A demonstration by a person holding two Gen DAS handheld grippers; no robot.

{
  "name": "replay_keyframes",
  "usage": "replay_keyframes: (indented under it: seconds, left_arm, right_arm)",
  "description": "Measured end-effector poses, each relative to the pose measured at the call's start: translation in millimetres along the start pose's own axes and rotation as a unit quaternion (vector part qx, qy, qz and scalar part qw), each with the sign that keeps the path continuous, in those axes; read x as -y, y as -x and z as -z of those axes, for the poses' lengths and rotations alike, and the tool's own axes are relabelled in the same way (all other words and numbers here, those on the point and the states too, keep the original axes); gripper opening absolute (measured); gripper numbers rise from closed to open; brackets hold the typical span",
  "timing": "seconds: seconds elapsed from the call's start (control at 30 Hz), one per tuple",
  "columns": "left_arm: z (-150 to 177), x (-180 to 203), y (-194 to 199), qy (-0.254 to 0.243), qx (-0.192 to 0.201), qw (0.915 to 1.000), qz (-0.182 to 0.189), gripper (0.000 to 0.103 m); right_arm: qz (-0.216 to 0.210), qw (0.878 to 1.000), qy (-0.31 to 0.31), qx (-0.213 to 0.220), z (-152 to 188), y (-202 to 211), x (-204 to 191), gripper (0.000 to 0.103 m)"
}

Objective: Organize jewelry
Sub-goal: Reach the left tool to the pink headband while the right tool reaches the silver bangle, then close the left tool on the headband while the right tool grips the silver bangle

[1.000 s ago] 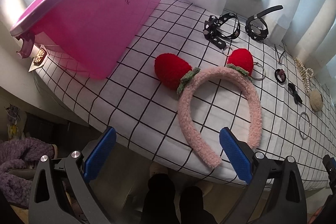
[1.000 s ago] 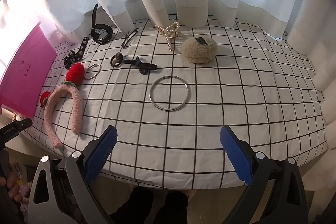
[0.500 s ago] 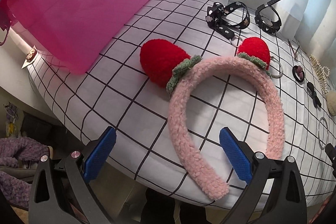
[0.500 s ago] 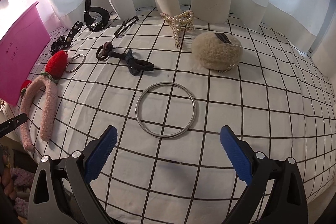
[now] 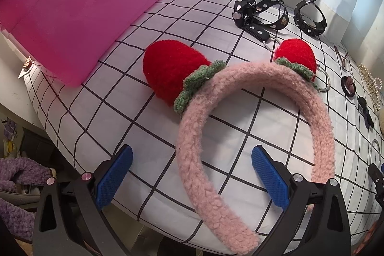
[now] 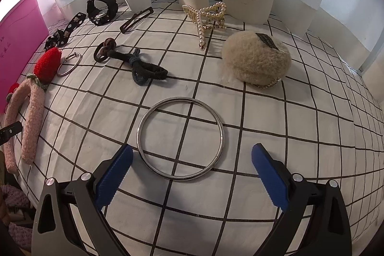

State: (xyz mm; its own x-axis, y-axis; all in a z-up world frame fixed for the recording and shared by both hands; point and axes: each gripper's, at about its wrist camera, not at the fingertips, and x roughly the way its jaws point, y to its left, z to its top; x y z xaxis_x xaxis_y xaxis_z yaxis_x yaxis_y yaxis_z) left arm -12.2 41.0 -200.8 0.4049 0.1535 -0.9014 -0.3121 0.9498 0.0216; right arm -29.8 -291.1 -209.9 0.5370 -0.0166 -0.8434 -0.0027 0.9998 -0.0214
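Both grippers have closed in: left gripper (image 5: 190, 175), spread, straddles 1 leg of the pink headband (image 5: 254, 121); right gripper (image 6: 192, 174), spread, frames the silver bangle (image 6: 180, 139). Nothing looks sorted yet; every piece lies on the checked cloth (image 6: 300, 136). Only the left view shows the pink box (image 5: 84, 11) closely.

— Lying where? Headband (image 5: 252, 116) centre frame in the left wrist view, box (image 5: 79, 8) filling upper left, watch (image 5: 309, 18) sitting upper right.

— And in the right wrist view? Ring (image 6: 180, 139) lying lower centre, puff (image 6: 255, 59) resting upper right, hair ties (image 6: 139, 65) lying upper left.
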Motion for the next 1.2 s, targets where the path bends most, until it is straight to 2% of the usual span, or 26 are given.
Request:
replay_keyframes:
  seconds: [0.1, 0.23, 0.43, 0.57, 0.67, 0.77, 0.8, 0.83, 0.9, 0.93, 0.97, 1.03, 1.2]
  left_arm:
    - [-2, -3, -3, 0.01, 0.0, 0.9999, 0.013, 0.098]
    - [0, -2, -2, 0.007, 0.012, 0.9998, 0.014, 0.098]
    - [1, 0, -2, 0.014, 0.029, 0.9994, 0.008, 0.098]
    - [1, 2, 0, 0.02, 0.024, 0.9995, 0.006, 0.097]
    - [-4, 5, 0, 0.013, 0.02, 0.9997, 0.011, 0.092]
    - [-6, 9, 3, -0.001, 0.019, 0.9996, 0.02, 0.078]
    - [-5, 11, 5, -0.005, 0.021, 0.9995, 0.023, 0.069]
    - [-5, 13, 7, -0.009, 0.023, 0.9994, 0.025, 0.06]
    - [-4, 16, 9, -0.014, 0.026, 0.9992, 0.027, 0.052]
    - [-4, 16, 10, -0.015, 0.029, 0.9991, 0.028, 0.041]
    - [-3, 16, 11, -0.016, 0.032, 0.999, 0.027, 0.035]
    - [-3, 17, 12, -0.018, 0.032, 0.9989, 0.029, 0.012]
    - [-3, 11, 11, -0.003, 0.025, 0.9988, 0.042, 0.01]
  right_arm:
    - [0.002, 1.0, -0.001, 0.013, 0, -1, -1, 0.094]
    - [0.002, 0.999, 0.003, 0.038, 3, -1, -2, 0.095]
    - [-0.002, 0.999, 0.008, 0.037, 4, 0, -1, 0.094]
    - [-0.005, 0.999, 0.011, 0.037, 3, 0, 0, 0.094]
    - [-0.009, 0.999, 0.014, 0.037, 2, 0, -2, 0.094]
    - [-0.012, 0.999, 0.015, 0.038, 2, 0, -2, 0.093]
    - [-0.014, 0.999, 0.017, 0.039, 2, 1, -3, 0.092]
    - [-0.016, 0.999, 0.02, 0.041, 3, 2, -4, 0.089]
    - [-0.022, 0.998, 0.032, 0.046, 4, 6, -8, 0.078]
    - [-0.02, 0.998, 0.037, 0.046, 4, 7, -10, 0.071]
    - [-0.021, 0.998, 0.034, 0.045, 4, 7, -9, 0.071]
    - [-0.024, 0.998, 0.034, 0.045, 3, 8, -9, 0.071]
    - [-0.04, 0.998, 0.022, 0.046, 4, 11, -5, 0.07]
